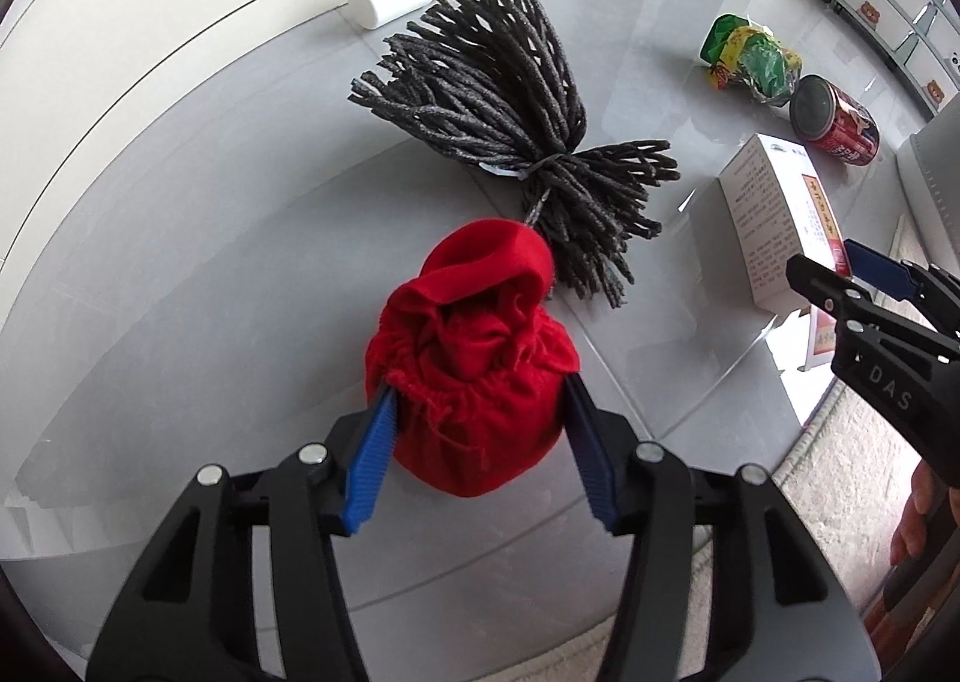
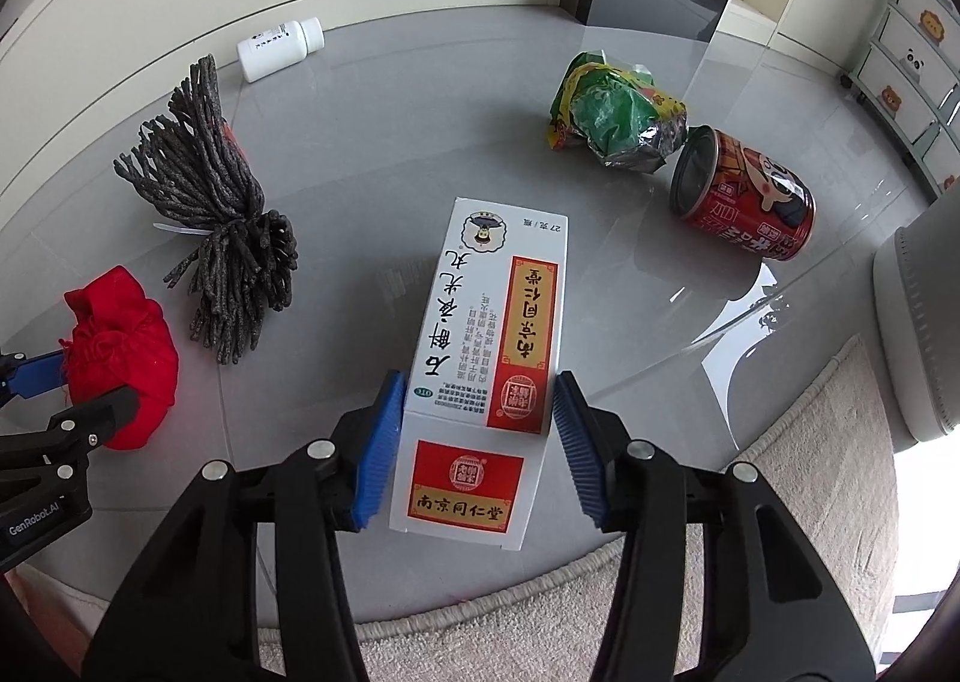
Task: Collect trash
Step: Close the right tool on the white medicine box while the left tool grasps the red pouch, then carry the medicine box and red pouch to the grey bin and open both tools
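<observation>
My left gripper (image 1: 480, 412) is shut on a red drawstring cloth pouch (image 1: 474, 358), its blue pads pressing both sides; the pouch sits on the grey glass table (image 1: 210, 262). My right gripper (image 2: 474, 418) straddles the near end of a white and red medicine box (image 2: 492, 334); the left pad touches it, a small gap shows at the right pad. A dark grey mop head (image 1: 510, 99) lies beyond the pouch. A crumpled green snack bag (image 2: 618, 111) and a red can (image 2: 744, 202) on its side lie far right. A white pill bottle (image 2: 279, 48) lies at the back.
The table's front edge runs just below both grippers, with a beige rug (image 2: 780, 502) under it. A grey-white bin or appliance (image 2: 924, 322) stands at the right. White drawers (image 2: 918, 69) with animal stickers line the far right wall.
</observation>
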A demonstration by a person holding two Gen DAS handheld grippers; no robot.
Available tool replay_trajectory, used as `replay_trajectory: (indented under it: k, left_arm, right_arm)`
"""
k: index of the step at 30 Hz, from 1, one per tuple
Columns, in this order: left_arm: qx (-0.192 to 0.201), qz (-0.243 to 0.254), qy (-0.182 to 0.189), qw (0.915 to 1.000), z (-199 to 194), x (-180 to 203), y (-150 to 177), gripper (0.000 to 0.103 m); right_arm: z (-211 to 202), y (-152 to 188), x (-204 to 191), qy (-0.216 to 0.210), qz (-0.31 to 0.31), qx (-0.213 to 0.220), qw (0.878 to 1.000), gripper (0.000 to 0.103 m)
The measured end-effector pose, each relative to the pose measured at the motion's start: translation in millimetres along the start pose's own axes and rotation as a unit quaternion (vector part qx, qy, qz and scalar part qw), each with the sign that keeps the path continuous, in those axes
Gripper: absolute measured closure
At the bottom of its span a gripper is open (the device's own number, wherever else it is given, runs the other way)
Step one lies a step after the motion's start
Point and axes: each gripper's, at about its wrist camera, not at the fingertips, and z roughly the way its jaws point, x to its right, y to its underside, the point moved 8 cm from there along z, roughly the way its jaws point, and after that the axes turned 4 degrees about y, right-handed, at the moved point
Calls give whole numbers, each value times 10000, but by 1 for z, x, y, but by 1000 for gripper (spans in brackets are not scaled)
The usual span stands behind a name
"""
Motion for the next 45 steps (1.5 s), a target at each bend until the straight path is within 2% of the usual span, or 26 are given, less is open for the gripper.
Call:
replay_trajectory:
  k: [14, 25, 35, 45]
  left_arm:
    - [72, 143, -57, 9999, 3, 7, -5, 70]
    - [96, 38, 130, 9999, -5, 10, -4, 74]
    - [383, 173, 129, 9990, -41, 28, -8, 74]
    - [809, 531, 125, 9952, -102, 71, -18, 74]
  right_arm:
    - [-15, -1, 10, -13, 64, 128, 9999, 55]
    - [-22, 0, 10, -74, 59, 176, 9998, 55]
    - [-51, -1, 19, -144, 124, 382, 9991, 55]
    - [-116, 0, 58, -167, 271, 850, 9959, 55]
